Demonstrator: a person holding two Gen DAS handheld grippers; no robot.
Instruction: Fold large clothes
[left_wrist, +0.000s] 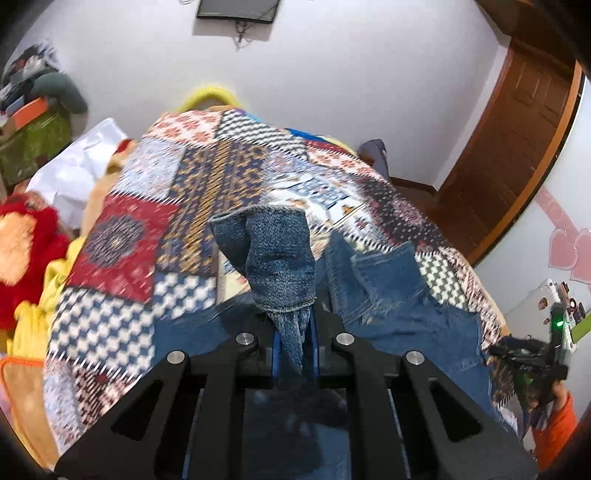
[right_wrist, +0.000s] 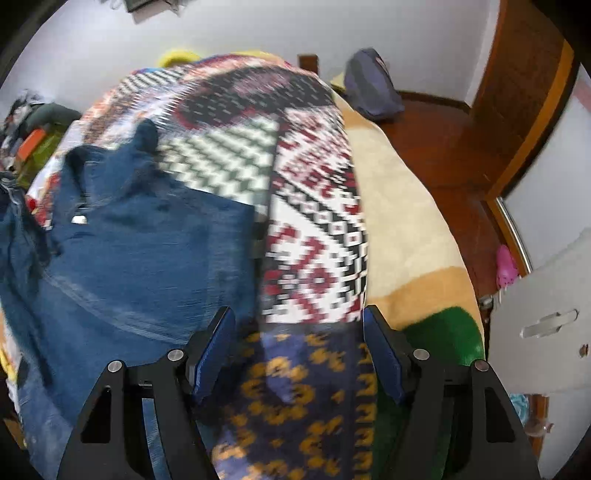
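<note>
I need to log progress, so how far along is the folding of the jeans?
Early. Done: the jeans lie on the patterned bedspread. In hand: the left gripper pinches a bunch of denim, probably a leg end. The right gripper is open over the bedspread, holding nothing. Left: no neat fold shows yet; the denim lies rumpled.

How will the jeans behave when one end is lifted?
Probably floppy: the jeans bunch and droop where the left hand-held gripper pinches them. Likely heavy, since most denim lies spread on the quilt; it may drag.

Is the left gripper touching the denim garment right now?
Touching. In the left wrist view, the left gripper has its fingers shut on a bunched fold of the denim garment.
</note>
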